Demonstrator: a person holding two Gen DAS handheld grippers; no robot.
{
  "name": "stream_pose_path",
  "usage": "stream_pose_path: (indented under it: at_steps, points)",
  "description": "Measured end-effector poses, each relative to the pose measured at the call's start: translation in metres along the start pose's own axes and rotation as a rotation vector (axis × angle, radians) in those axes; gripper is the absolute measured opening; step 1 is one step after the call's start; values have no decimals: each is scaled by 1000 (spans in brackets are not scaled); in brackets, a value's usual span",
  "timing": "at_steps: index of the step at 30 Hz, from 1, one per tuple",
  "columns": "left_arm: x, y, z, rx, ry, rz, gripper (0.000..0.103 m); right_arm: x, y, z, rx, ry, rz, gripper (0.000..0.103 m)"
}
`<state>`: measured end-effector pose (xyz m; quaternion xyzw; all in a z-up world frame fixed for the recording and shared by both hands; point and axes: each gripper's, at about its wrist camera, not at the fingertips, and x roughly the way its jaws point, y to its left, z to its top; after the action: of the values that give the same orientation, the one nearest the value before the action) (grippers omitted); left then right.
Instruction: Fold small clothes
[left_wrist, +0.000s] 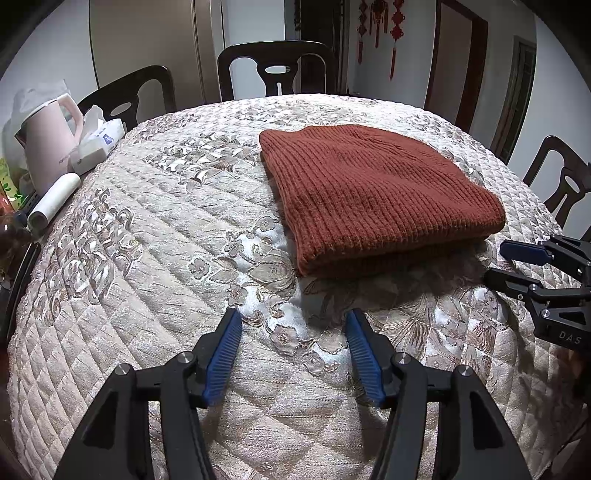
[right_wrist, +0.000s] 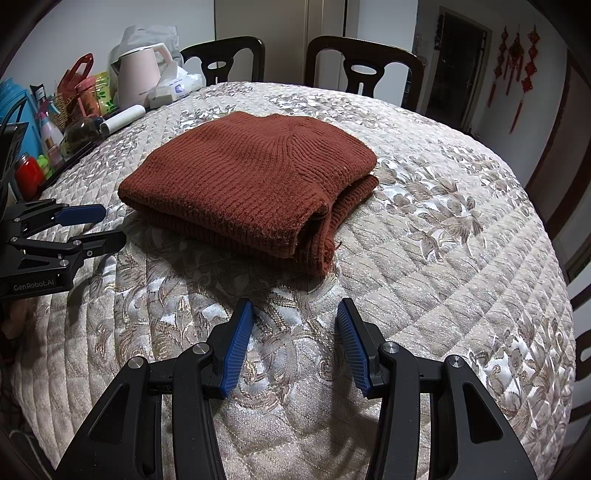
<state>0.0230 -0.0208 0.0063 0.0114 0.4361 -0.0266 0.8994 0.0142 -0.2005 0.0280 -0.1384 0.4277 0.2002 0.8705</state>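
Observation:
A rust-brown knitted sweater (left_wrist: 369, 192) (right_wrist: 251, 184) lies folded into a thick rectangle on the quilted floral tablecloth (left_wrist: 147, 258) (right_wrist: 443, 258). In the left wrist view my left gripper (left_wrist: 294, 315) hovers just short of the sweater's near edge, open, with only cloth showing between its blue pads. My right gripper (right_wrist: 294, 303) is likewise open and empty in front of the sweater's layered near corner. Each gripper shows in the other's view, beside the sweater: the right one (left_wrist: 496, 262) at the right edge, the left one (right_wrist: 110, 225) at the left edge.
A pink kettle (left_wrist: 48, 140) (right_wrist: 138, 74), a tissue pack (left_wrist: 98, 140) and a white lint roller (left_wrist: 55, 201) (right_wrist: 122, 118) sit at the table's left rim, with several bottles and jars (right_wrist: 44, 129) beyond. Dark wooden chairs (left_wrist: 275, 66) (right_wrist: 364, 66) ring the far side.

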Motion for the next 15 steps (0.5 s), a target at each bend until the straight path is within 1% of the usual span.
stream_pose_path:
  at_steps: [15]
  points:
    - [1, 1, 0, -3, 1, 4, 64, 0, 0, 0, 0, 0, 0, 48]
